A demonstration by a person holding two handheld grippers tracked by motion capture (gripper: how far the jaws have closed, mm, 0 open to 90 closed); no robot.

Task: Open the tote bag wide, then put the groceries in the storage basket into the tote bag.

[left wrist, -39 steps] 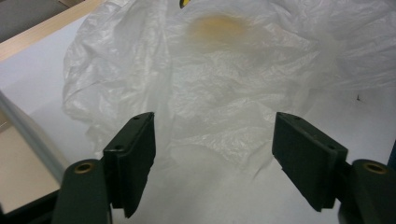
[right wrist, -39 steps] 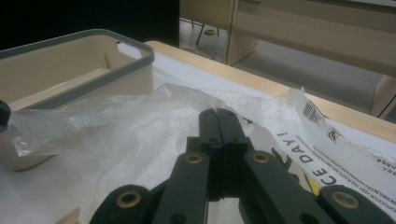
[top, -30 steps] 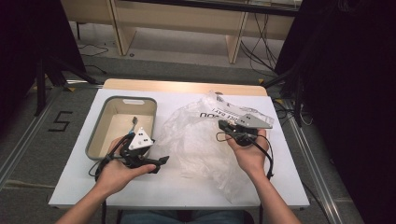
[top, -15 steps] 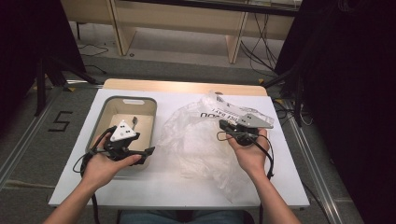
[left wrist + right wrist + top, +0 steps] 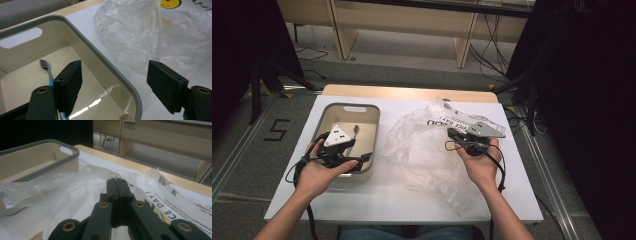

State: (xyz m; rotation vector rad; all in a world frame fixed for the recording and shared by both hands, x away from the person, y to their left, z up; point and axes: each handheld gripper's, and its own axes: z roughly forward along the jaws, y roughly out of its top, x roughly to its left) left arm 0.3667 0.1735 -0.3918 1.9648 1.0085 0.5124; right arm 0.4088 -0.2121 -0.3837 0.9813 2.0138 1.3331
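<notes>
From above, the white bench (image 5: 377,200) sits on a grey floor with wooden furniture behind it. The left hand-held gripper (image 5: 343,150) hangs over the bin (image 5: 326,116), and the right hand-held gripper (image 5: 451,134) sits on the plastic bag (image 5: 422,155).

Left gripper view: jaws wide apart, nothing between them, toothbrush (image 5: 47,70) lying in the bin below.

Right gripper view: jaws pressed together over the bag, whether they pinch it I can't tell.

floor: grey (image 5: 412,75) | far: wooden bench (image 5: 402,20) | sides: dark curtains (image 5: 582,75)
</notes>
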